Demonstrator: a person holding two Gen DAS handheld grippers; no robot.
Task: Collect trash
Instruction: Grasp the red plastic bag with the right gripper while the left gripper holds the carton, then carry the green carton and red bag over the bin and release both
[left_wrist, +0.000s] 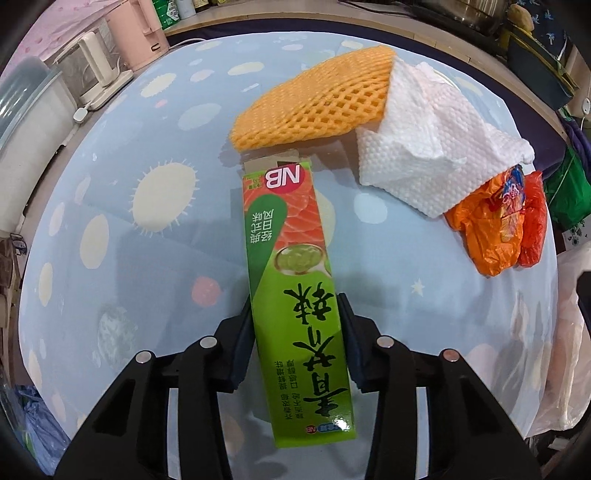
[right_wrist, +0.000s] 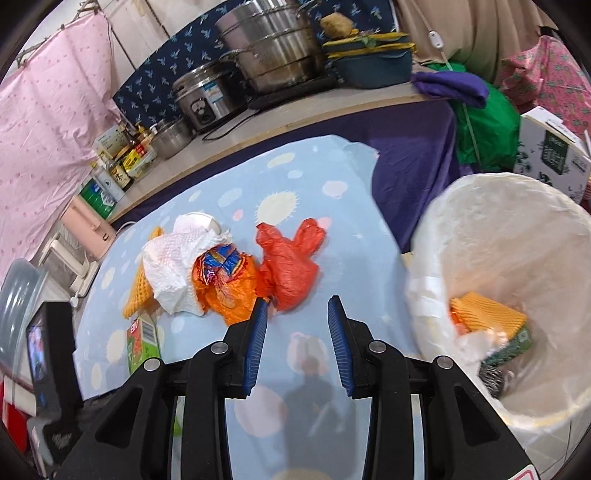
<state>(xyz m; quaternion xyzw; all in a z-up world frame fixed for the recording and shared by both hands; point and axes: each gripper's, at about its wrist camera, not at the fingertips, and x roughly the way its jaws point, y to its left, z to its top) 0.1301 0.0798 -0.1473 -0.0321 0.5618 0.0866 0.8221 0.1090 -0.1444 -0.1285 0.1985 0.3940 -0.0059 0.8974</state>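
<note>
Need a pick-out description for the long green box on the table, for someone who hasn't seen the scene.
Start at the table with the pale blue dotted cloth. A trash pile lies on it; the green box lies flat just in front of the orange foam net. It is the only rigid item: long, green, a salmon picture on it, between the left hand-held gripper's fingers.

Bare tablecloth (right_wrist: 258, 424) under right tool (right_wrist: 297, 306); trash bin (right_wrist: 436, 221) alongside

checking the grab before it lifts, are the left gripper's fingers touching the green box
Touching. In the left wrist view both fingers of the left gripper sit flush against the long sides of the green box, with no gap showing on either side.
</note>
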